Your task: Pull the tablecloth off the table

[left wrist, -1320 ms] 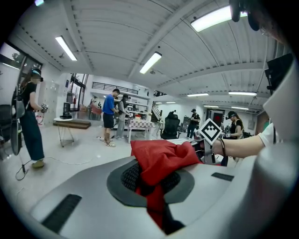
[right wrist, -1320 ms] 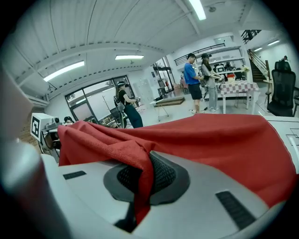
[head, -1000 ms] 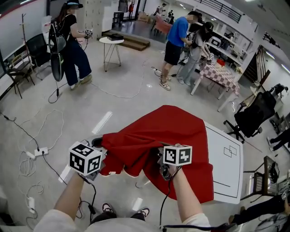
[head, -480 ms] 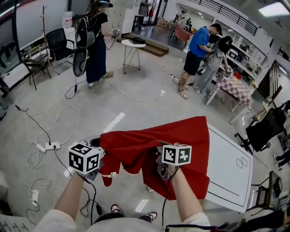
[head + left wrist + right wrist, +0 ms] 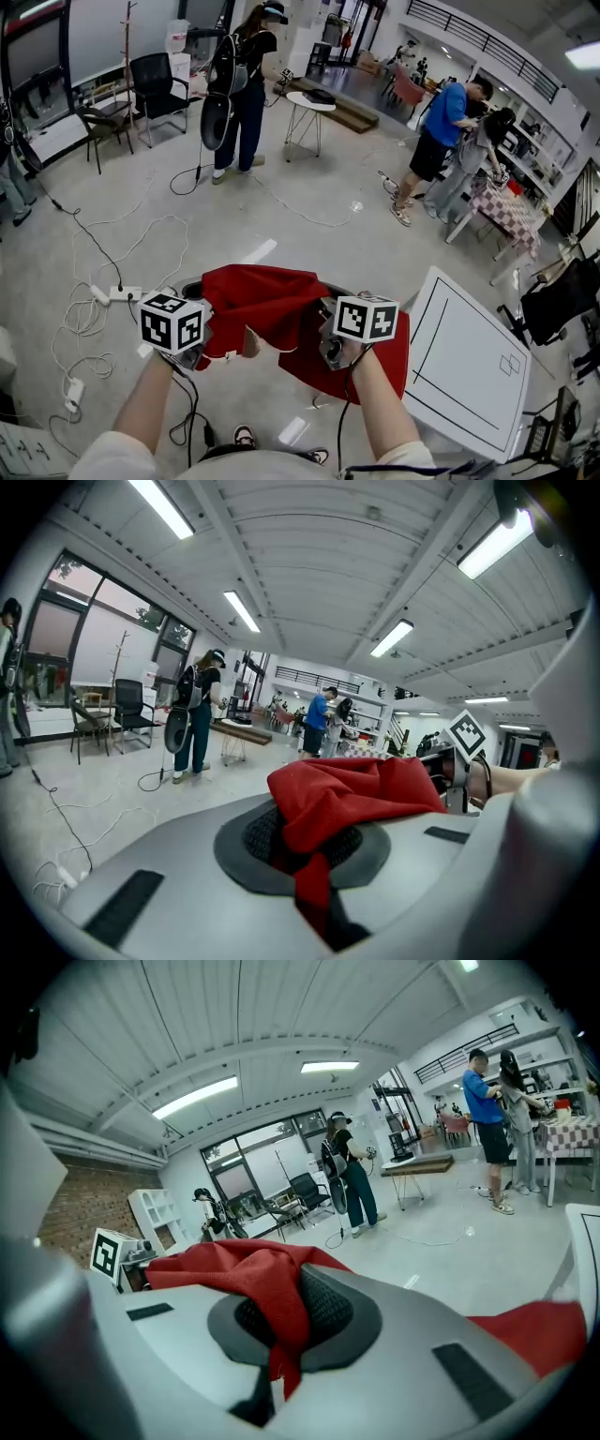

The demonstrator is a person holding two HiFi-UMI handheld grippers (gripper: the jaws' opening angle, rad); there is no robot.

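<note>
Now red tablecloth [image 5: 281, 305] hangs bunched and creased between both tools.

The red tablecloth [image 5: 281, 305] hangs bunched, seemingly clear of the white table [image 5: 469, 361] beside it.

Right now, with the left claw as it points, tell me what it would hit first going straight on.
The red tablecloth itself: the left claw is shut on it, and the cloth bunches right ahead. Beyond that, the line seems to drop to bare floor, though depth is unclear.
</note>
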